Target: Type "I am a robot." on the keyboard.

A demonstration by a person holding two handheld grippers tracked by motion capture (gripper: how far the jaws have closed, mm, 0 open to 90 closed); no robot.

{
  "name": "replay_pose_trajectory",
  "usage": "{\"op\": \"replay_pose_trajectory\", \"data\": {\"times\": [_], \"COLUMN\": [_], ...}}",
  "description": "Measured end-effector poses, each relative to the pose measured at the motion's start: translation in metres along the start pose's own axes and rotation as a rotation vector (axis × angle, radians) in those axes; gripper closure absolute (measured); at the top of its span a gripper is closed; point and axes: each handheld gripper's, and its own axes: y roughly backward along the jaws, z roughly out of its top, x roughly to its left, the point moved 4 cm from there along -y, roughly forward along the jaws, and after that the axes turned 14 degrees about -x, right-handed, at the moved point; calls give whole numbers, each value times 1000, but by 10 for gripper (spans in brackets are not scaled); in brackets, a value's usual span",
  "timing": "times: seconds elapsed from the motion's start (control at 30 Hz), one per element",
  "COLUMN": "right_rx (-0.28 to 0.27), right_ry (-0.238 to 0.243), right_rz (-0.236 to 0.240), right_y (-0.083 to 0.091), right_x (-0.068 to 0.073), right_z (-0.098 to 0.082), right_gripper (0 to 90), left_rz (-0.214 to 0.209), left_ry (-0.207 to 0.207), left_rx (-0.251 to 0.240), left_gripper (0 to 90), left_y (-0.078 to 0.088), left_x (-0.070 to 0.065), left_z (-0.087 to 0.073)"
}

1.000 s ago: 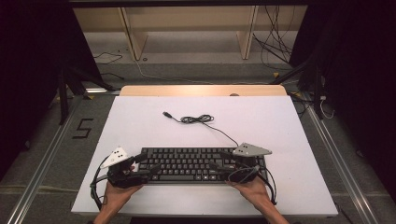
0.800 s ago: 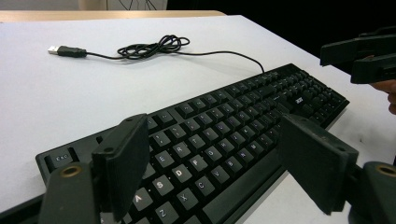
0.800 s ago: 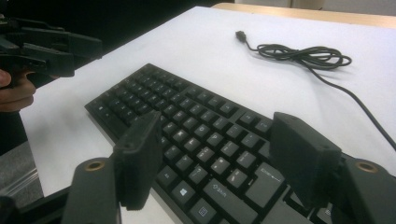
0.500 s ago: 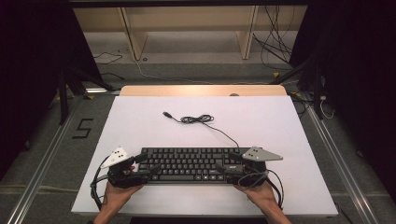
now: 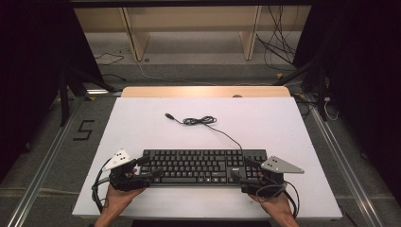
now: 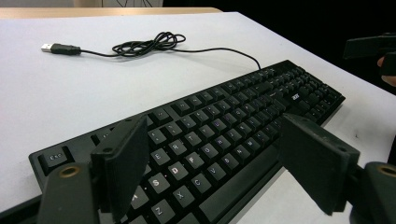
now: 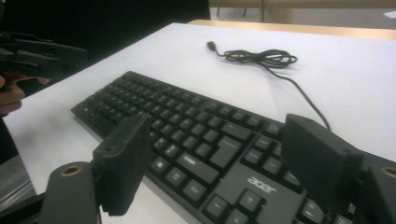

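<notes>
In the high view, the black keyboard [image 5: 204, 166] lay flat on the white desk [image 5: 142, 127], close to the near edge and roughly centred between the left and right edges. Its long axis ran parallel to the near edge, with the key rows facing the person. Its cable [image 5: 222, 132] left the rear edge, passed through a small coil near the middle of the desk and ended in a plug [image 5: 168, 116] pointing toward the far-left corner. The left gripper [image 5: 144, 168] stood at the keyboard's left end and the right gripper [image 5: 247, 171] at its right end, each held by a hand at the near edge. In the left gripper view, the left gripper [image 6: 212, 163] had its jaws spread wide over the left end of the keyboard [image 6: 224, 126]; the pads straddled the letter keys, and no pad pressed on anything. In the right gripper view, the right gripper [image 7: 215, 163] also stood with jaws wide apart, having just been opening, above the numeric-pad end of the keyboard [image 7: 196, 135]; the keys lay between the jaws without being clamped. The cable [image 7: 266, 58] lay coiled farther off on the desk [image 7: 355, 74].
</notes>
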Motion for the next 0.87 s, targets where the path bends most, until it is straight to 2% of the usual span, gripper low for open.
{"op": "replay_pose_trajectory", "data": {"times": [0.27, 0.87], "right_rx": [-9, -26], "right_ry": [-8, 2], "right_rz": [-23, -27], "right_y": [12, 12], "right_x": [-4, -4], "right_z": [-3, -2], "right_gripper": [247, 239], "left_rz": [-2, -3], "left_ry": [-2, -3], "left_rx": [2, -3], "left_gripper": [245, 245], "left_y": [-1, -1], "left_x": [0, -1], "left_z": [0, 0]}}
